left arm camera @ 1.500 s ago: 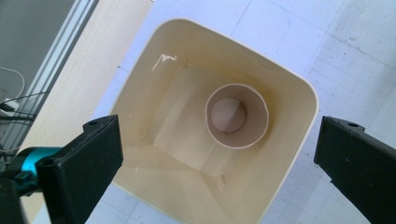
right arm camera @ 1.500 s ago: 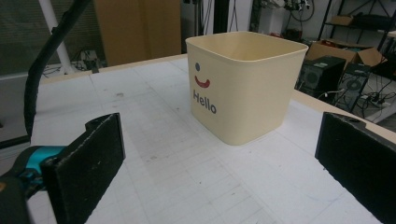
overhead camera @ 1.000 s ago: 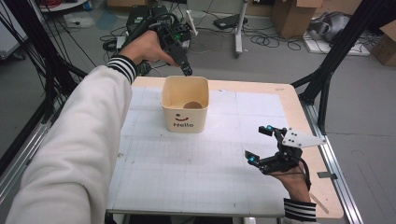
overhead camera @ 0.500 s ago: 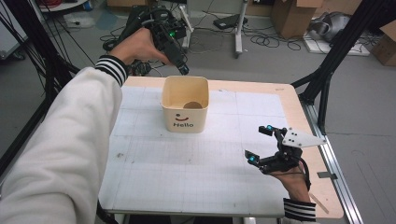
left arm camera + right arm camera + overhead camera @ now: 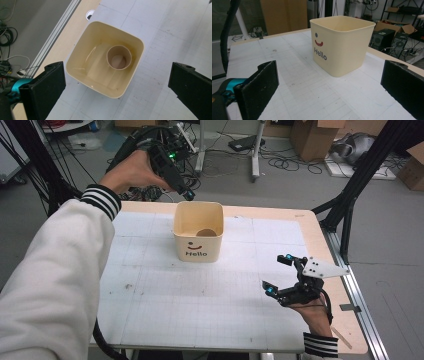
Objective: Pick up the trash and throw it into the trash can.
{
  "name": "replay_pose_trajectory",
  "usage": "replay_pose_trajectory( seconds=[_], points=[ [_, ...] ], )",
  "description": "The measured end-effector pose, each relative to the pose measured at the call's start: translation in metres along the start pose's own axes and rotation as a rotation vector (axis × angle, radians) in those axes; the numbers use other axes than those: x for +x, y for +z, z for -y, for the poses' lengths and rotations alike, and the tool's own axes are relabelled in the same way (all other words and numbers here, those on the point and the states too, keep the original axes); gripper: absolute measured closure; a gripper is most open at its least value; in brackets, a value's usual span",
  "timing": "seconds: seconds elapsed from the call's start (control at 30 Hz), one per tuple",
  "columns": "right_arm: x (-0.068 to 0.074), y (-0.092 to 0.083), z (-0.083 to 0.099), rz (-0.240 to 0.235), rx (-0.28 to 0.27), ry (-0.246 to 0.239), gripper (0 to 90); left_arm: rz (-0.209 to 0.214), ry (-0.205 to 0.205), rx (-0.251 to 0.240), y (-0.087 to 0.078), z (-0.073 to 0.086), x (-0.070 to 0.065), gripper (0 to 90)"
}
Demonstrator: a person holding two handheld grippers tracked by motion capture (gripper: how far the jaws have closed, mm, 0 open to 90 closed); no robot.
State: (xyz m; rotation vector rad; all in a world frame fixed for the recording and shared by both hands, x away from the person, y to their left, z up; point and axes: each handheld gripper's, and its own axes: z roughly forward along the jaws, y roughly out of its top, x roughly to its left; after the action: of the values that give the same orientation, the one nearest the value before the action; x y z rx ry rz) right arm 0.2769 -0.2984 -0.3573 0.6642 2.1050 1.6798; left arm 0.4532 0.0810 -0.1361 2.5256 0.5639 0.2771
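A cream square bin (image 5: 197, 251) with a red smile and "Hello" on its front stands at the back middle of the white gridded table (image 5: 200, 300). A tan paper cup (image 5: 119, 57) stands upright in one corner of the bin (image 5: 82, 50). My left gripper (image 5: 186, 194) hangs above the table's back edge, just behind the bin's back left corner, looking down into it with jaws wide apart and nothing between them. My right gripper (image 5: 278, 274) hovers low at the front right, open and empty, facing the bin (image 5: 342, 45) from a short way off.
The wooden table border and a metal rail (image 5: 350, 285) run along the right side. Black frame posts (image 5: 350, 185) rise at the back right and left. Cables (image 5: 280, 160) and cardboard boxes (image 5: 312, 135) lie on the floor beyond the table.
The left hand and its gripper have drifted a little to the left behind the bin. The right gripper and the bin have stayed put.
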Motion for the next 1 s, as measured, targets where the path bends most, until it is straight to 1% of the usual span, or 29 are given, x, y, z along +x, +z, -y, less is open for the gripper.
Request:
replay_pose_trajectory(
  seconds=[0.03, 0.07, 0.1, 0.13, 0.17, 0.23, 0.27, 0.3, 0.33, 0.37, 0.4, 0.43, 0.47, 0.5, 0.53, 0.57, 0.6, 0.63, 0.67, 0.7, 0.73, 0.77, 0.83, 0.87, 0.9, 0.93, 0.97, 1.0],
  points=[
    [0.000, 0.000, 0.000, 0.001, 0.000, 0.001, 0.3, -0.014, 0.003, -0.001, -0.004, 0.005, -0.001, 1.7],
    [0.000, 0.000, 0.000, 0.001, 0.001, -0.001, 0.3, -0.018, -0.001, -0.012, -0.006, 0.007, -0.002, 1.7],
    [0.000, 0.000, 0.000, 0.000, 0.001, 0.000, 0.3, -0.016, -0.004, -0.029, -0.009, 0.010, -0.003, 1.7],
    [0.000, 0.000, 0.000, 0.000, 0.001, 0.000, 0.3, -0.016, -0.004, -0.029, -0.009, 0.010, -0.003, 1.7],
    [0.000, 0.000, 0.000, 0.002, 0.002, 0.001, 0.3, -0.006, -0.017, -0.065, -0.014, 0.016, -0.004, 1.7],
    [0.000, 0.001, 0.000, 0.000, 0.006, 0.007, 0.3, -0.010, -0.016, -0.064, -0.015, 0.018, -0.005, 1.7],
    [0.000, 0.001, 0.001, 0.001, 0.007, 0.008, 0.3, -0.021, -0.013, -0.065, -0.017, 0.022, -0.007, 1.7],
    [0.000, 0.001, 0.001, 0.000, 0.007, 0.010, 0.3, -0.018, -0.013, -0.071, -0.018, 0.024, -0.008, 1.7],
    [0.000, 0.001, 0.001, 0.000, 0.007, 0.009, 0.3, -0.027, -0.009, -0.072, -0.019, 0.026, -0.009, 1.7],
    [0.000, 0.001, 0.001, 0.000, 0.007, 0.009, 0.3, -0.027, -0.009, -0.072, -0.019, 0.026, -0.009, 1.7],
    [0.000, 0.001, 0.001, 0.001, 0.004, 0.008, 0.3, -0.026, -0.009, -0.096, -0.021, 0.030, -0.010, 1.7],
    [0.000, 0.001, 0.001, 0.001, 0.004, 0.008, 0.3, -0.026, -0.009, -0.096, -0.021, 0.030, -0.010, 1.7],
    [0.000, 0.001, 0.001, 0.000, -0.002, 0.006, 0.3, -0.017, -0.014, -0.118, -0.021, 0.037, -0.012, 1.7],
    [0.000, 0.001, 0.001, 0.000, -0.002, 0.006, 0.3, -0.017, -0.014, -0.118, -0.021, 0.037, -0.012, 1.7],
    [-0.001, 0.000, 0.001, 0.004, -0.006, 0.008, 0.3, -0.046, -0.006, -0.116, -0.020, 0.043, -0.014, 1.7],
    [-0.001, 0.000, 0.001, 0.004, -0.006, 0.008, 0.3, -0.046, -0.006, -0.116, -0.020, 0.043, -0.014, 1.7],
    [-0.001, 0.000, 0.001, 0.004, -0.004, 0.005, 0.3, -0.040, -0.005, -0.151, -0.020, 0.050, -0.015, 1.7],
    [-0.001, 0.000, 0.001, 0.005, -0.007, 0.004, 0.3, -0.050, -0.005, -0.158, -0.020, 0.054, -0.016, 1.7],
    [-0.001, 0.000, 0.001, 0.005, -0.007, 0.004, 0.3, -0.050, -0.005, -0.158, -0.020, 0.054, -0.016, 1.7],
    [-0.001, 0.000, 0.001, 0.004, -0.005, 0.005, 0.3, -0.062, -0.002, -0.165, -0.021, 0.059, -0.017, 1.7],
    [-0.001, 0.000, 0.001, 0.005, -0.005, 0.003, 0.3, -0.056, -0.010, -0.194, -0.022, 0.066, -0.018, 1.7],
    [-0.001, 0.000, 0.001, 0.005, -0.005, 0.003, 0.3, -0.056, -0.010, -0.194, -0.022, 0.066, -0.018, 1.7],
    [-0.001, 0.000, 0.001, 0.005, -0.006, 0.005, 0.3, -0.058, -0.007, -0.206, -0.023, 0.075, -0.021, 1.7],
    [-0.001, 0.000, 0.001, 0.003, -0.005, 0.008, 0.3, -0.053, -0.013, -0.234, -0.025, 0.081, -0.024, 1.7],
    [-0.001, 0.000, 0.001, 0.005, -0.006, 0.005, 0.3, -0.050, -0.011, -0.247, -0.026, 0.085, -0.025, 1.7],
    [-0.001, 0.000, 0.001, 0.006, -0.006, 0.004, 0.3, -0.050, -0.011, -0.247, -0.026, 0.085, -0.025, 1.7],
    [-0.001, 0.000, 0.001, 0.004, -0.006, 0.006, 0.3, -0.061, -0.010, -0.273, -0.027, 0.093, -0.028, 1.7],
    [-0.001, 0.000, 0.001, 0.006, -0.006, 0.004, 0.3, -0.053, -0.012, -0.292, -0.028, 0.098, -0.030, 1.7]
  ],
)
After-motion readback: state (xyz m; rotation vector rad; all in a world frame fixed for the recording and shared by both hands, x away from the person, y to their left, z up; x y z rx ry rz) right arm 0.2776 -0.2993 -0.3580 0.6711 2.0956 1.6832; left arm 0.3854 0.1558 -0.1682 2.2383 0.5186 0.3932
